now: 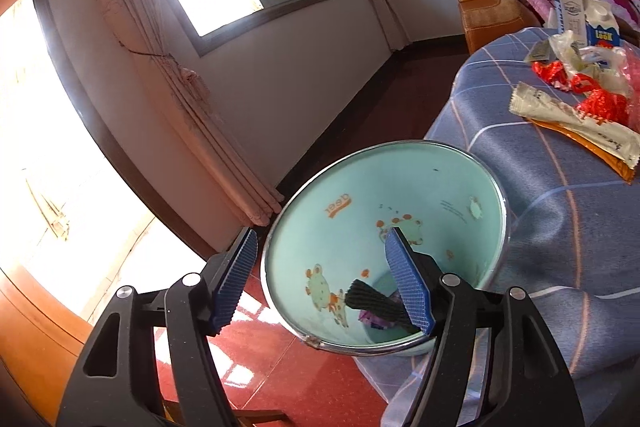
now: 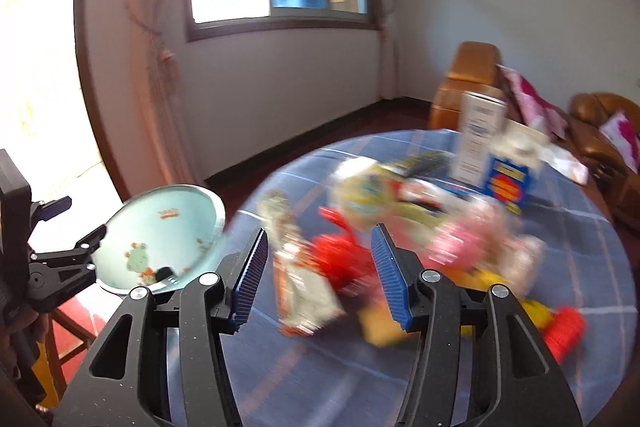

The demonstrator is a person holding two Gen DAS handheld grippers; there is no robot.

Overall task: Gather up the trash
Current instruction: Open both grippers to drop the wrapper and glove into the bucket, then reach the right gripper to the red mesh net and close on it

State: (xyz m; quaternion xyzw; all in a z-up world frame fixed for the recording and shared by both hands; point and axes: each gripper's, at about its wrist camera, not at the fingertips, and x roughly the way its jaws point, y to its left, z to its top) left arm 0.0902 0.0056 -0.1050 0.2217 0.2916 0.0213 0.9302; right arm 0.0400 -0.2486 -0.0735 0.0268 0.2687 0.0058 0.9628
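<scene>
A pale green trash bin (image 1: 400,187) with cartoon prints stands beside the round table, and a dark wrapper (image 1: 372,301) lies at its bottom. My left gripper (image 1: 324,275) is open over the bin's rim, one finger outside and one inside. It also shows in the right wrist view (image 2: 86,247) by the bin (image 2: 160,227). My right gripper (image 2: 320,263) is open and empty above the trash pile: a white wrapper (image 1: 576,123), red netting (image 2: 340,259) and a pink bag (image 2: 460,247). The right wrist view is blurred.
The table wears a blue checked cloth (image 1: 540,227). A milk carton (image 1: 602,23) and a tall box (image 2: 478,139) stand at its far side. Orange sofas (image 1: 484,3) with pink cushions lie behind. The floor (image 1: 280,367) is red, with curtains and a window at left.
</scene>
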